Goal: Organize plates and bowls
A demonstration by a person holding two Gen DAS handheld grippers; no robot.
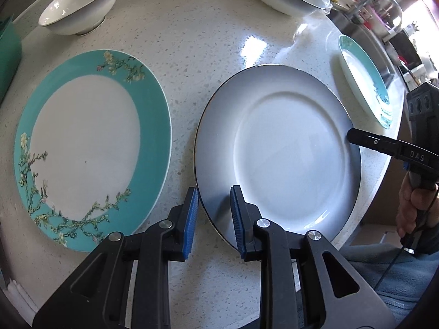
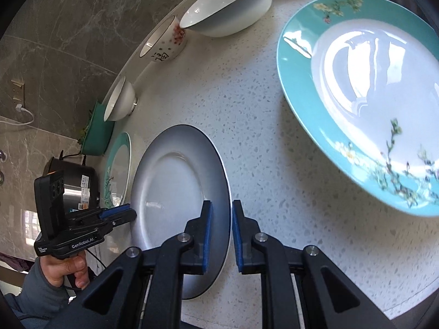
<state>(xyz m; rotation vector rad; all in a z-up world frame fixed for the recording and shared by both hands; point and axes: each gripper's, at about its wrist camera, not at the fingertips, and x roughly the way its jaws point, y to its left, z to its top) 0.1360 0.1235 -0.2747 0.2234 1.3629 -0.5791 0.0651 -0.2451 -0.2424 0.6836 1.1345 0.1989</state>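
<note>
Grey plate [image 1: 277,153] near surface's front edge, rim between both grippers' slightly parted fingers [image 1: 192,208], ungripped; teal plates [image 1: 90,148], bowls [image 1: 79,8] scattered, unstacked.

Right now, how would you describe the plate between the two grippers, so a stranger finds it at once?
On the speckled white counter lie three plates. Take the middle one, the grey-white plate, between the two teal flowered plates. Only it has no flowers: a plain white centre, a grey shaded border and a thin dark rim.
</note>
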